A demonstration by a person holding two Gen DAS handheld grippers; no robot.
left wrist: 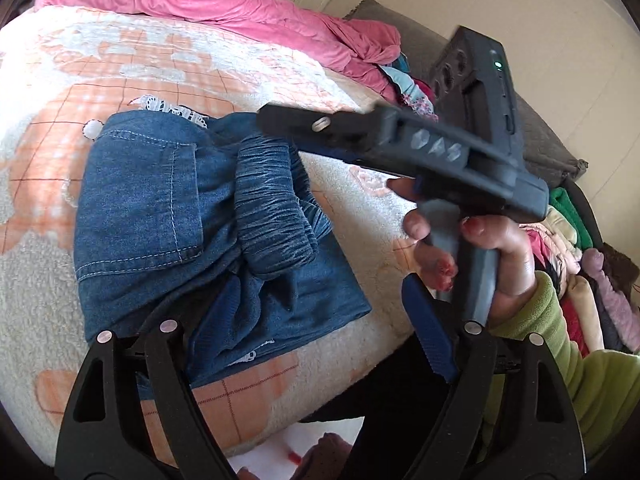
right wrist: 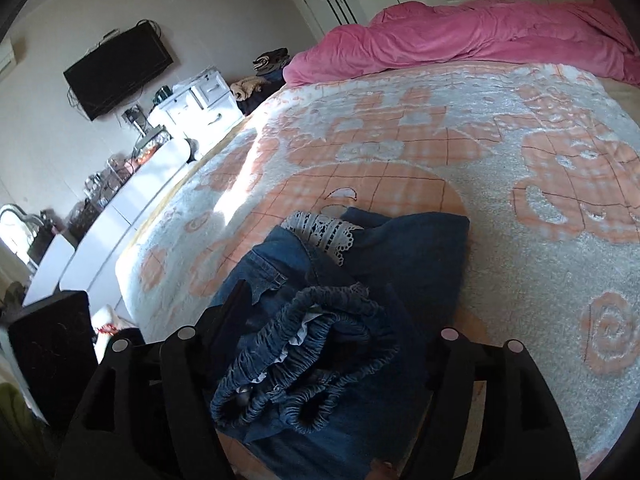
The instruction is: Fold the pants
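Pants (left wrist: 192,216): blue denim, folded into a compact bundle, lying on the bed near its front edge; elastic gathered waistband (left wrist: 272,204) bunched on top of the bundle; stitched pocket panel facing up on the side away from the right tool.
Lace trim (right wrist: 324,232): white, showing at the far end of the bundle, partly tucked under denim.
Bed cover (right wrist: 500,208): fleecy, cream with peach checked pattern, carries the pants.
Pink quilt (right wrist: 480,36): crumpled along the far side of the bed, well apart from the pants.
Left tool (left wrist: 320,344): jaws stand wide apart; one blue-padded finger lies over the near corner of the denim, the other stands off to the side above the bed edge; nothing clamped between them.
Right tool (left wrist: 280,116): seen from the left wrist view, held above the bundle at the waistband side; in its own view the jaws stand apart on either side of the waistband, not pressing it; fingertips largely hidden there.
Right hand (left wrist: 480,248): wrapped round the grey handle of the right tool, green sleeve (left wrist: 568,360) at the wrist.
Clothes pile (left wrist: 580,280): mixed garments at the bedside, beyond the right hand.
Television (right wrist: 118,68): dark, wall-mounted, across the room.
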